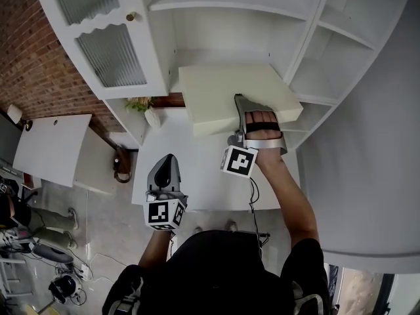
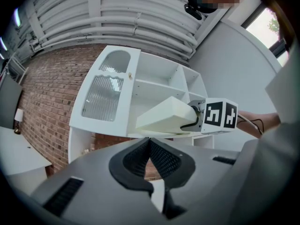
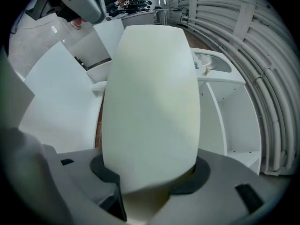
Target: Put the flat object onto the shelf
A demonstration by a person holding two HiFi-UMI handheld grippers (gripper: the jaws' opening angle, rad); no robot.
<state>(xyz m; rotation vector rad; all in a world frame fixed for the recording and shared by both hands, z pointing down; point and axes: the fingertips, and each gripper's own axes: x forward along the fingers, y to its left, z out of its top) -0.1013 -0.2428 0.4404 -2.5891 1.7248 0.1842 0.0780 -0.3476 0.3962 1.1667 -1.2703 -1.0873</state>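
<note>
Only its own view shows the left gripper (image 2: 150,143) with fingers (image 2: 165,162) together.

No text, label, brand or number can be read anywhere.

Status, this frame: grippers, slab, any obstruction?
Right gripper shut on cream slab, before the white shelf unit. Left gripper shut, empty, held apart. Nothing seen blocking the shelves.
</note>
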